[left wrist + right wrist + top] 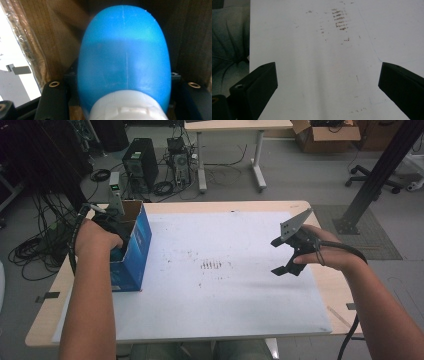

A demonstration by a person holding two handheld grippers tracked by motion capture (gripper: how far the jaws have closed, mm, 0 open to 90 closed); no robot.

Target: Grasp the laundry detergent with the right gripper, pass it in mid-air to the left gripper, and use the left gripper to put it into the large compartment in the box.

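While left tool (112, 232) sat inside blue carton (131, 251) at counter's (225, 320) left edge, clamped on blue bottle (124, 62) near white cap (127, 106); best lifted straight up, clear of walls; right tool (290, 254) wide, idle.

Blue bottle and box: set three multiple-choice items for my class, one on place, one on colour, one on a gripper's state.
1. Where is the blue bottle?
A. inside the box
B. on the white mat
C. on the floor

2. What colour is the bottle's cap?
A. red
B. white
C. black

3. How do the jaws of the right gripper stand?
A. shut on the bottle
B. shut on nothing
C. open, nothing between them

Answers: 1 A, the left gripper view shows brown box walls round the bottle held by the left gripper. 2 B, the cap at the bottle's near end is white. 3 C, the right gripper view shows bare mat between wide jaws.
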